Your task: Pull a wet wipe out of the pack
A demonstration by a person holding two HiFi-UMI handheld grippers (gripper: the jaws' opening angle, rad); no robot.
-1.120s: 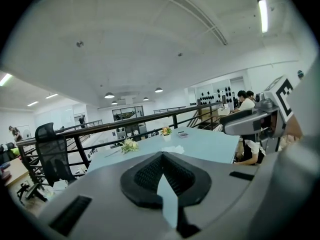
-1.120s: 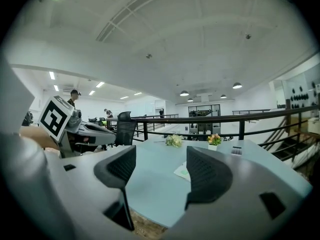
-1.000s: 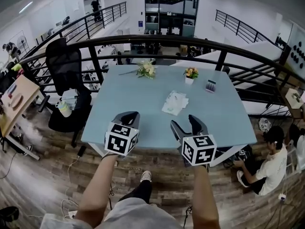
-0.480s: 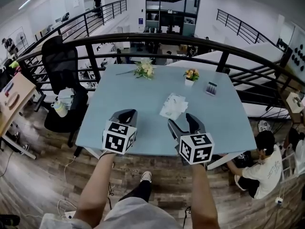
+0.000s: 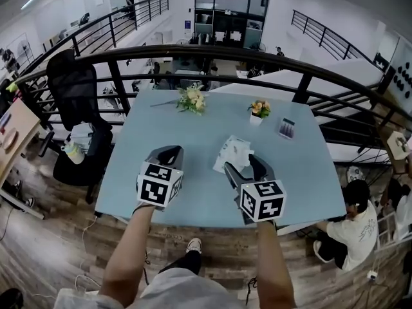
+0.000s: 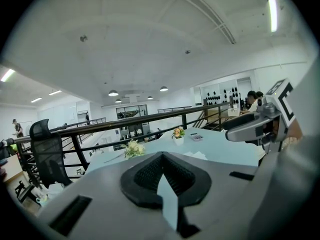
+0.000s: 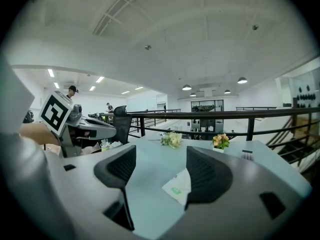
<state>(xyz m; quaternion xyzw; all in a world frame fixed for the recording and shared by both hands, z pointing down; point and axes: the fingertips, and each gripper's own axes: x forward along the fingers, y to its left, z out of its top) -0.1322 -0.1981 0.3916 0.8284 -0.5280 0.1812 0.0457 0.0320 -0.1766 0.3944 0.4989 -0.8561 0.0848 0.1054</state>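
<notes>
The white wet wipe pack [image 5: 233, 152] lies flat near the middle of the light-blue table [image 5: 193, 192]. In the right gripper view the pack [image 7: 176, 188] shows a small green label, just ahead of the right jaw. My right gripper [image 5: 244, 167] hovers over the table just short of the pack, open, with nothing between its jaws [image 7: 160, 171]. To the pack's left my left gripper [image 5: 165, 153] is held over the table, its pads pressed together and empty [image 6: 162, 159]. The pack [image 6: 196, 155] peeks past it in the left gripper view.
A loose bunch of pale flowers [image 5: 192, 99] lies at the table's far edge, with a small flower pot [image 5: 259, 110] and a dark calculator-like object [image 5: 286, 128] to its right. A black railing [image 5: 212, 53] curves behind the table. A black office chair [image 5: 74, 89] stands left; a person [image 5: 351, 217] sits low right.
Both grippers and the view have moved forward over the table; the right gripper is now closer to the wipe pack. Jaw states look unchanged.
</notes>
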